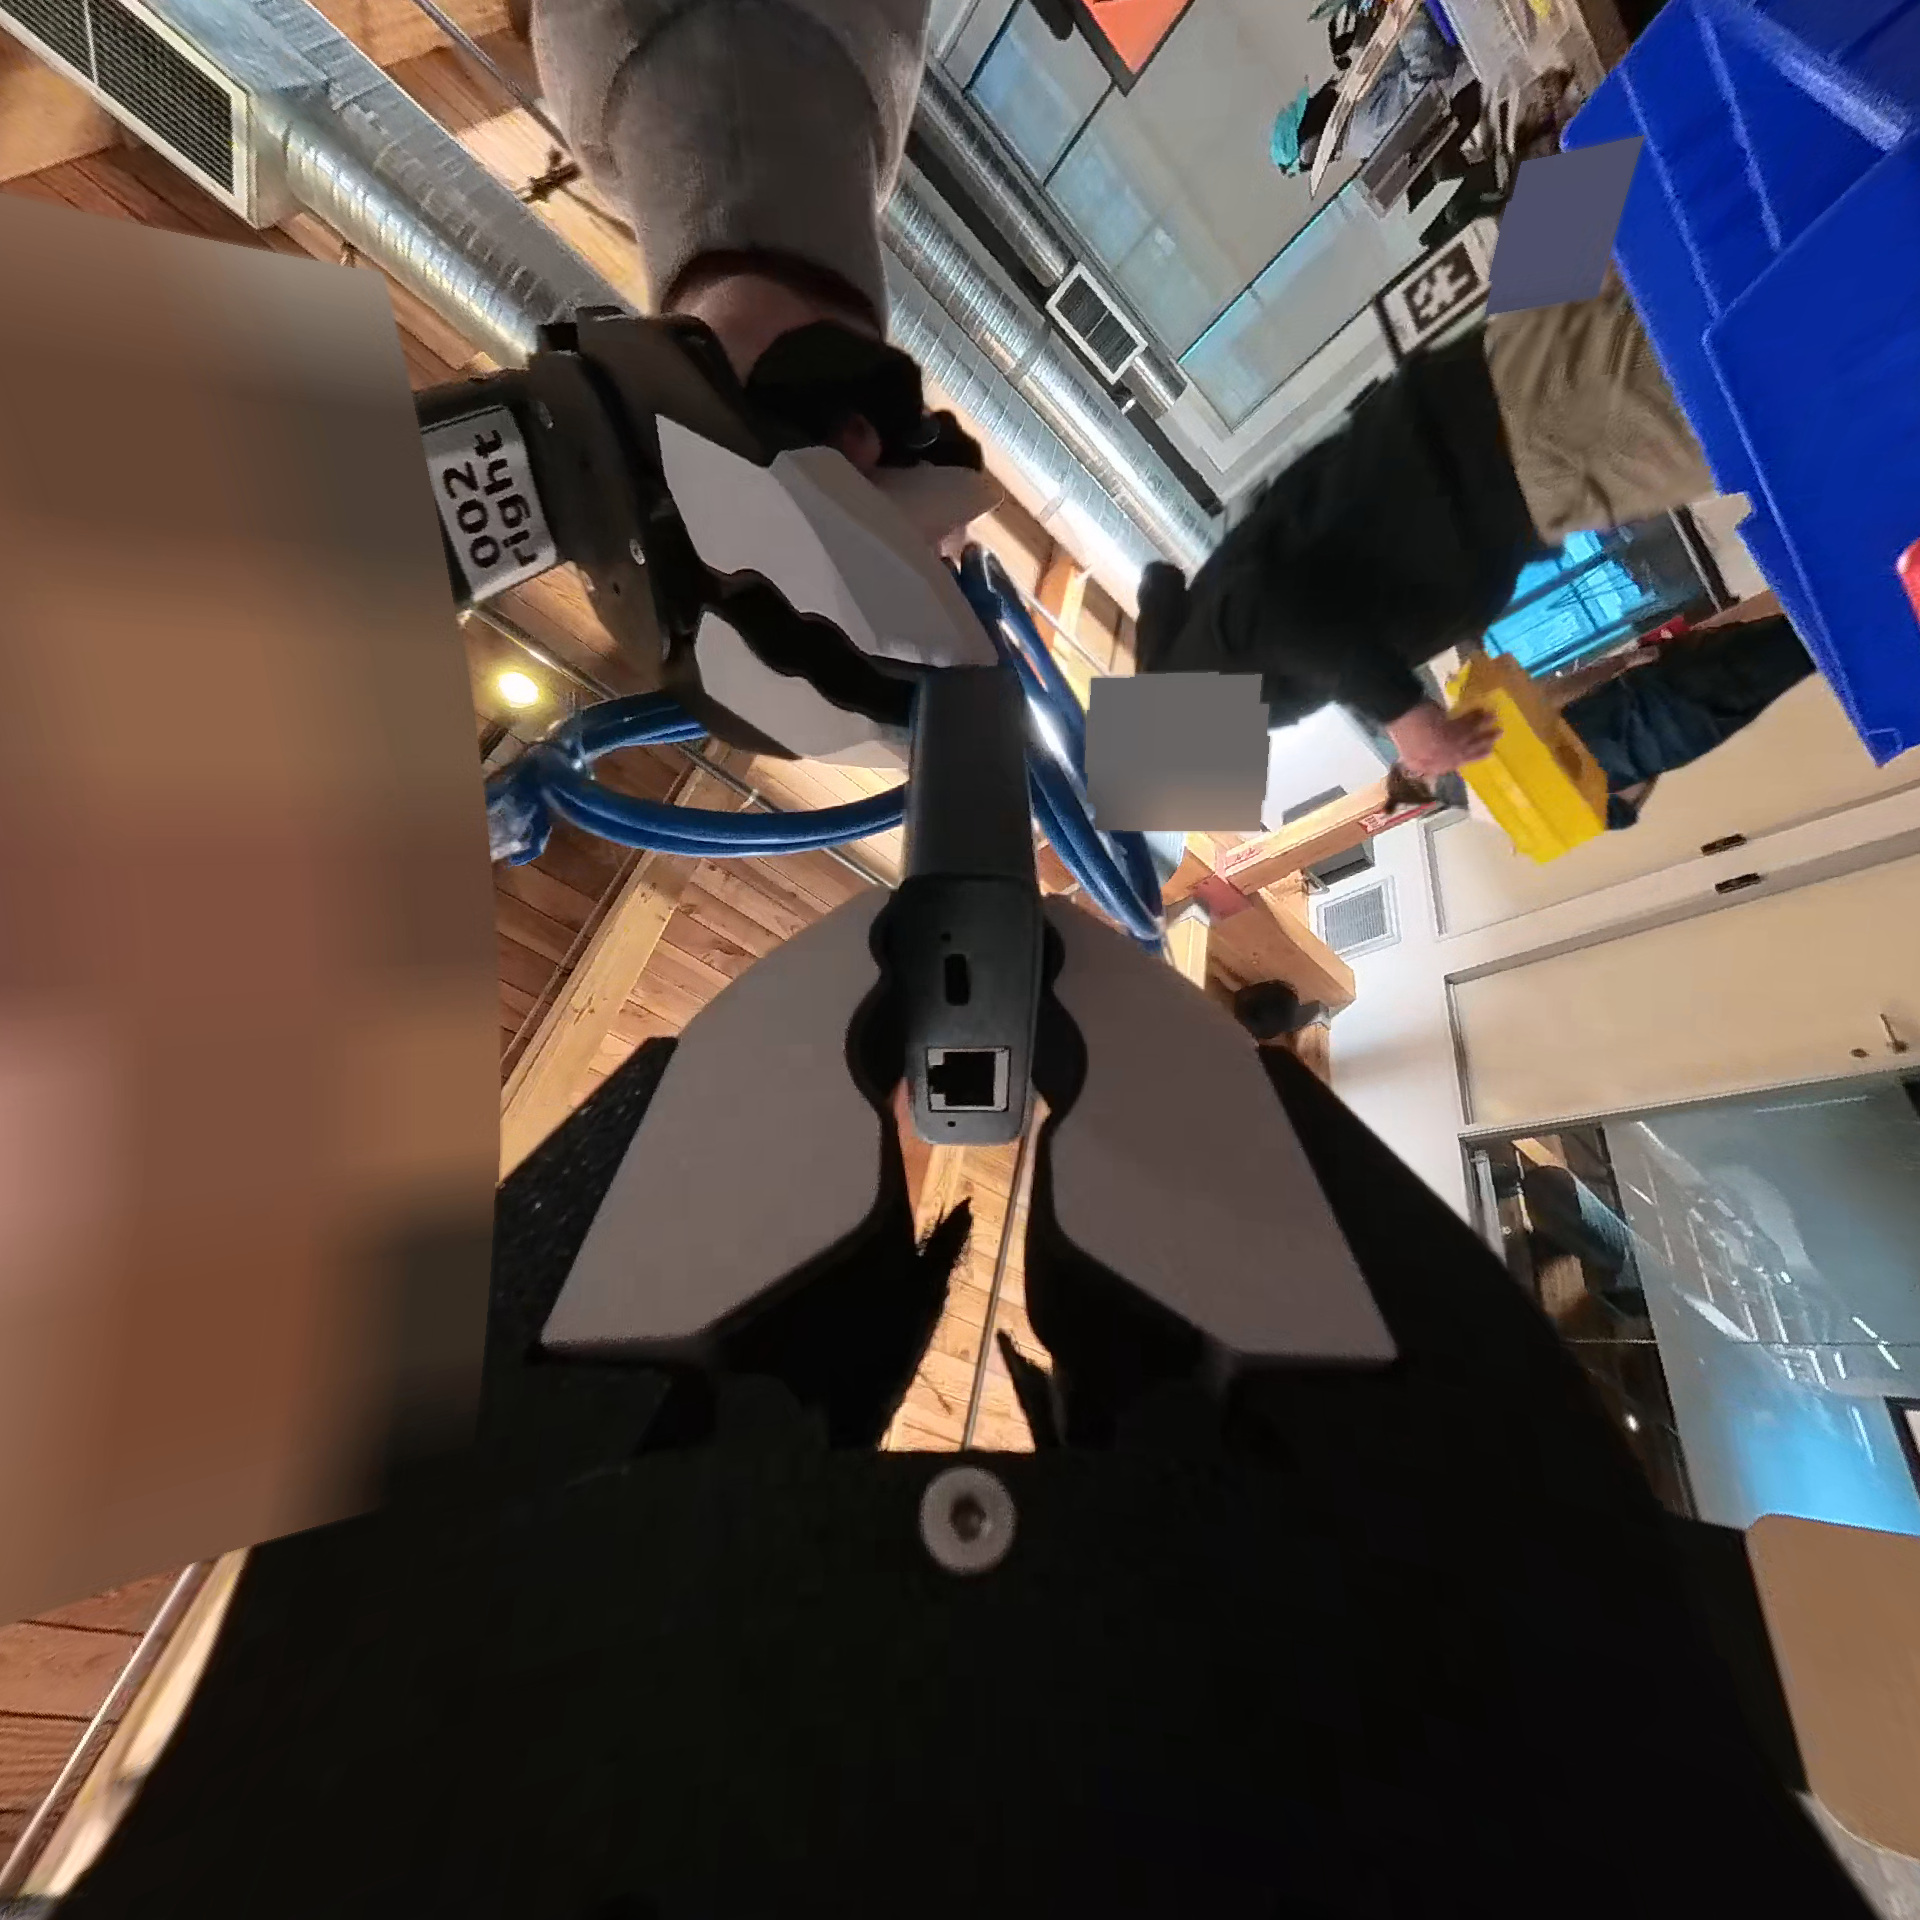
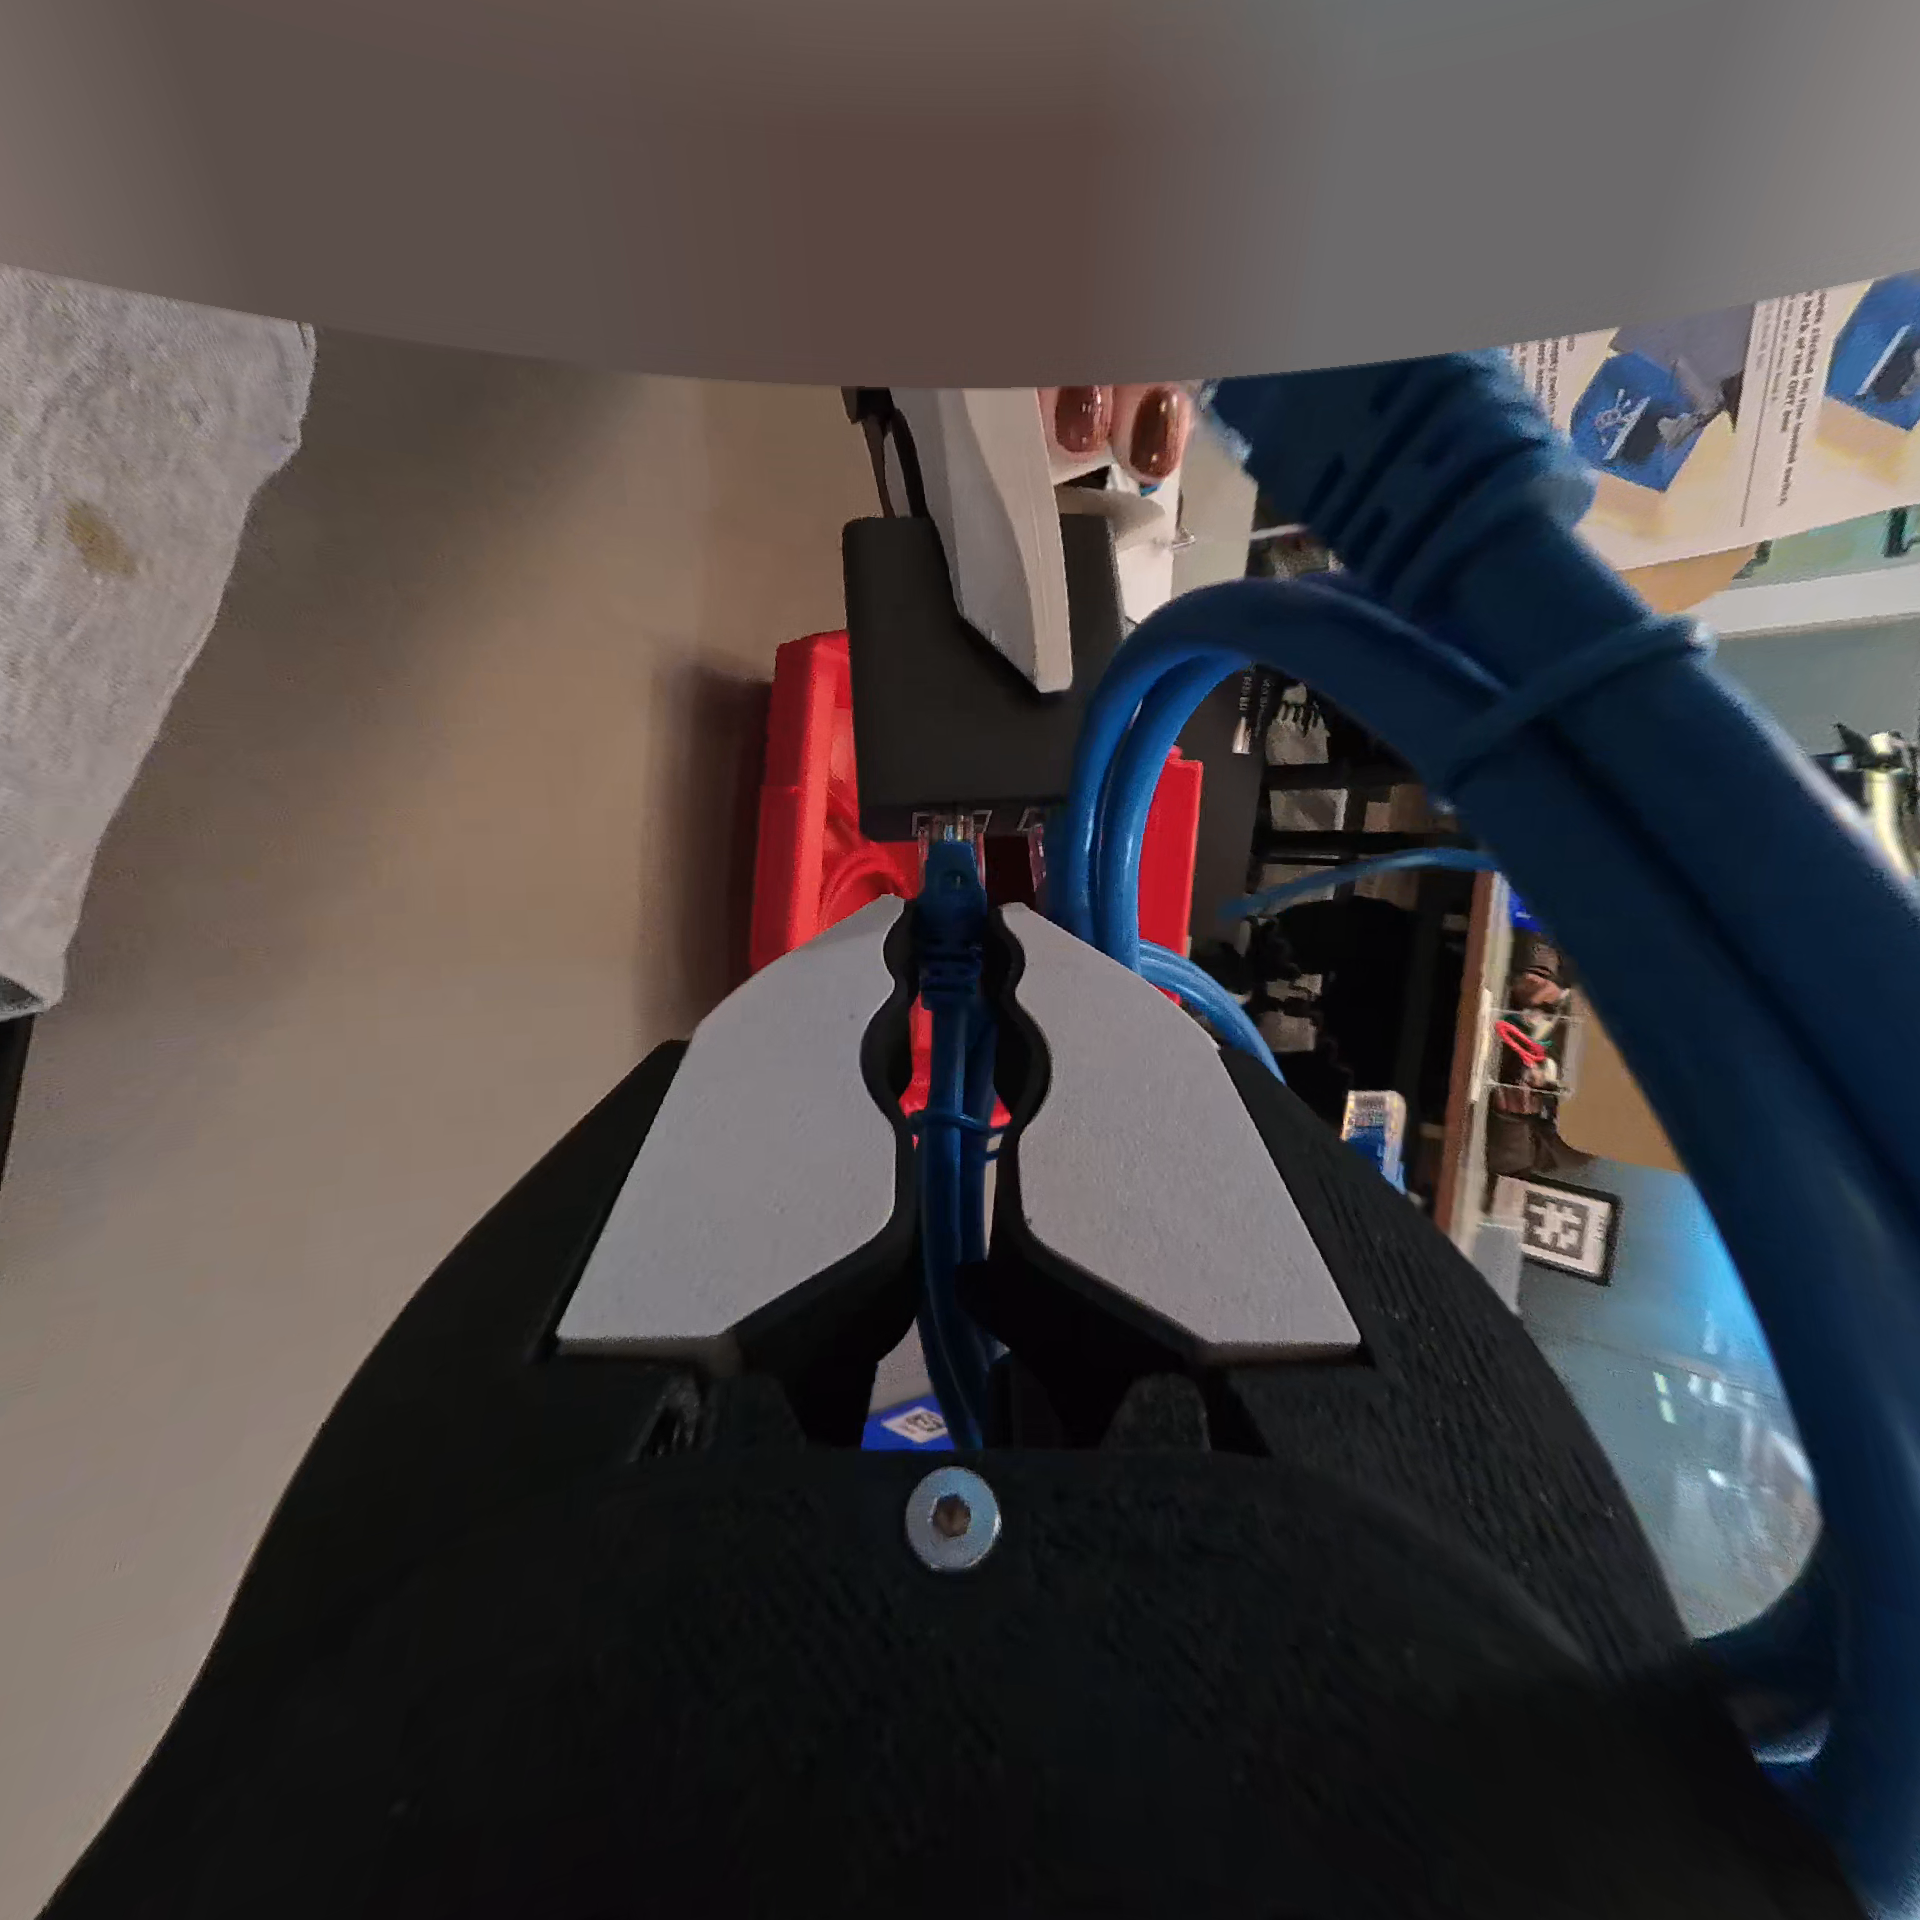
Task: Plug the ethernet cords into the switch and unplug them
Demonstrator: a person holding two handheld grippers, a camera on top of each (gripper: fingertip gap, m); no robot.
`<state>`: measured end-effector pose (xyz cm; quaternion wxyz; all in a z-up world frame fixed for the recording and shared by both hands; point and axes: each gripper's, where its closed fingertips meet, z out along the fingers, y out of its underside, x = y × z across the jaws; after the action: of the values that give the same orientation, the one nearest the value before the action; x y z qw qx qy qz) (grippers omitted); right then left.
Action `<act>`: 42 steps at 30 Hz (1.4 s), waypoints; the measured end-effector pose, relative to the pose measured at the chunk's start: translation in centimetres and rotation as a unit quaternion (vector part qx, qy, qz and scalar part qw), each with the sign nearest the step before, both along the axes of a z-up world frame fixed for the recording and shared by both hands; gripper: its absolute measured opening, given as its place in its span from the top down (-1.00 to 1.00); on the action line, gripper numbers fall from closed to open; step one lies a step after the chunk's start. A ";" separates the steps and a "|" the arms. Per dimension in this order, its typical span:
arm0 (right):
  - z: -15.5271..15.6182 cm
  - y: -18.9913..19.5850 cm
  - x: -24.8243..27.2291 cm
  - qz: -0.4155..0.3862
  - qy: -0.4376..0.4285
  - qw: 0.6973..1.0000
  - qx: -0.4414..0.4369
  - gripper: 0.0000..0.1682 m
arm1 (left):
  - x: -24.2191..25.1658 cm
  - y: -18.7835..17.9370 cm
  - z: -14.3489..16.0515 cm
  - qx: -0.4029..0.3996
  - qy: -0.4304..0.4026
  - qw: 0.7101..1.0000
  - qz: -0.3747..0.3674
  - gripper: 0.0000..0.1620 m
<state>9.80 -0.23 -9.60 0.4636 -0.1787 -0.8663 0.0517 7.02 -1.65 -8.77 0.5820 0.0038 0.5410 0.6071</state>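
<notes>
Jaws clenched on both sides: left gripper [image 1: 961, 1023] clamped around black box [image 1: 966, 997], port end toward its camera; right gripper [image 2: 951, 940] pinched on blue plug [image 2: 951, 894] of blue cable [image 2: 1558, 748], just behind the boot. Plug tip at, possibly touching, a port on the box's near edge; seating depth unclear. Coiled slack looped right, clear of the port; red bin [image 2: 805, 790] behind.
</notes>
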 end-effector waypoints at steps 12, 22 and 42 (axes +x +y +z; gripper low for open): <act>-1.5 0.2 -0.2 0.017 -0.018 0.998 -0.061 0.89 | 0.3 0.8 -1.3 -0.069 -0.020 0.997 -0.026 0.76; -2.8 3.1 -0.7 -0.055 0.005 0.997 -0.063 0.86 | -0.1 3.3 -2.5 -0.098 -0.025 0.995 0.017 0.75; 0.0 3.8 -4.4 -0.094 0.215 0.961 0.143 0.66 | -5.7 8.6 -2.3 -0.445 -0.366 0.816 0.045 0.75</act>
<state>5.42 3.54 -9.58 0.6625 -0.1762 -0.7237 -0.0791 1.37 6.90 -11.11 0.6473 -0.5027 0.4987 0.2822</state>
